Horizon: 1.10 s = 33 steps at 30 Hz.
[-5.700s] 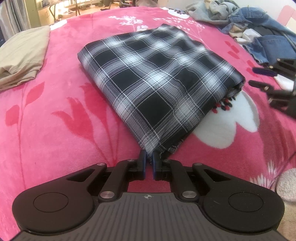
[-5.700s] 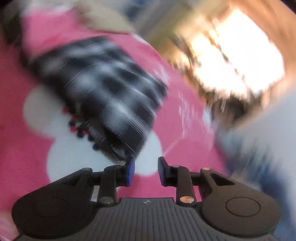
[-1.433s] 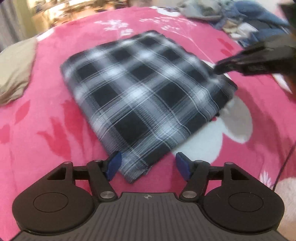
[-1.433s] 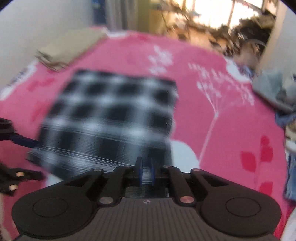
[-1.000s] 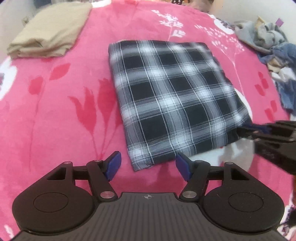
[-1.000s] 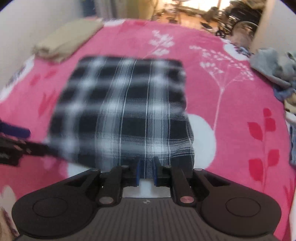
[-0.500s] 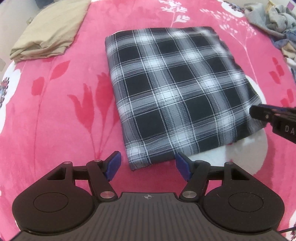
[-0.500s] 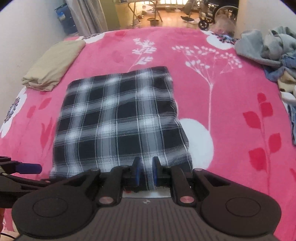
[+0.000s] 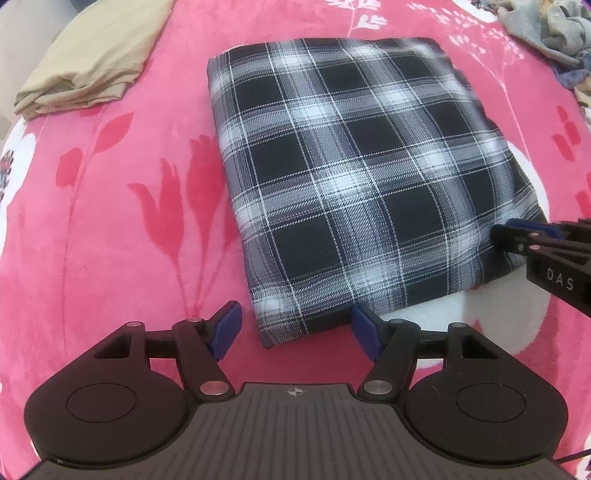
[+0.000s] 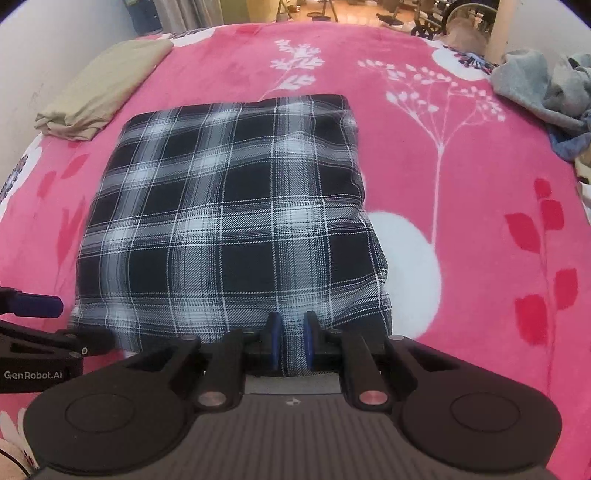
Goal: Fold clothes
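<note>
A pink fleece blanket (image 10: 461,177) printed with white flowers and red leaves covers the whole surface. The left gripper (image 9: 295,330) hangs wide open, its blue pads either side of the near corner of the folded plaid cloth (image 9: 354,177) without touching it. The right gripper (image 10: 291,341) is pinched tight on the cloth's near edge. Beyond the cloth, far left, lies a folded beige garment (image 10: 99,88); far right, a heap of grey and blue clothes (image 10: 546,96). Furthest off, wheelchairs (image 10: 436,14) stand on a lit floor.
</note>
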Available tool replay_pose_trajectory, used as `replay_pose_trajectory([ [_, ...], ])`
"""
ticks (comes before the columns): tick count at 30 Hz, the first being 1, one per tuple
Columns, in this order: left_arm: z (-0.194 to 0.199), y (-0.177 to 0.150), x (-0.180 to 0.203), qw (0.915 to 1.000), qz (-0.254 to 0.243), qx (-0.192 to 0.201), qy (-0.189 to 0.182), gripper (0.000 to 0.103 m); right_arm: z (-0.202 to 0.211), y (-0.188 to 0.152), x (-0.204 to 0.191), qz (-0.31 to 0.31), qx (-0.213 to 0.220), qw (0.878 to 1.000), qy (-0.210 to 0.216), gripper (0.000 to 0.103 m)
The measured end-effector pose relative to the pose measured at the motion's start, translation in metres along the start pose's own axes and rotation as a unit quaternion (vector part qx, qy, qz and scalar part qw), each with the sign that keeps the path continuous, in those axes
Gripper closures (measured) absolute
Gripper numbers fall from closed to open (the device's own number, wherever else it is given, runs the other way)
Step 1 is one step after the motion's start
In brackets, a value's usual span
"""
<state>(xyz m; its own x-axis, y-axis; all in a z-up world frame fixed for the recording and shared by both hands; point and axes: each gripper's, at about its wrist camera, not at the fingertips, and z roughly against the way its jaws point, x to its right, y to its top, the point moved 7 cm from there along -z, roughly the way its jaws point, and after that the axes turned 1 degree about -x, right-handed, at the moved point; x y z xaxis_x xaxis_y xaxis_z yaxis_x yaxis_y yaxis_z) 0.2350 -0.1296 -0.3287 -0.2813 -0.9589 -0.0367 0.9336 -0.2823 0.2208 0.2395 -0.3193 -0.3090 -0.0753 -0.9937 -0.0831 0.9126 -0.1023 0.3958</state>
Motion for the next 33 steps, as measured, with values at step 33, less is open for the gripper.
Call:
replay_pose_trajectory([
  [33,-0.013,0.003,0.010,0.9942,0.058,0.084,-0.034,0.034,0.024,0.024,0.002,-0.009,0.032,0.999,0.028,0.089],
])
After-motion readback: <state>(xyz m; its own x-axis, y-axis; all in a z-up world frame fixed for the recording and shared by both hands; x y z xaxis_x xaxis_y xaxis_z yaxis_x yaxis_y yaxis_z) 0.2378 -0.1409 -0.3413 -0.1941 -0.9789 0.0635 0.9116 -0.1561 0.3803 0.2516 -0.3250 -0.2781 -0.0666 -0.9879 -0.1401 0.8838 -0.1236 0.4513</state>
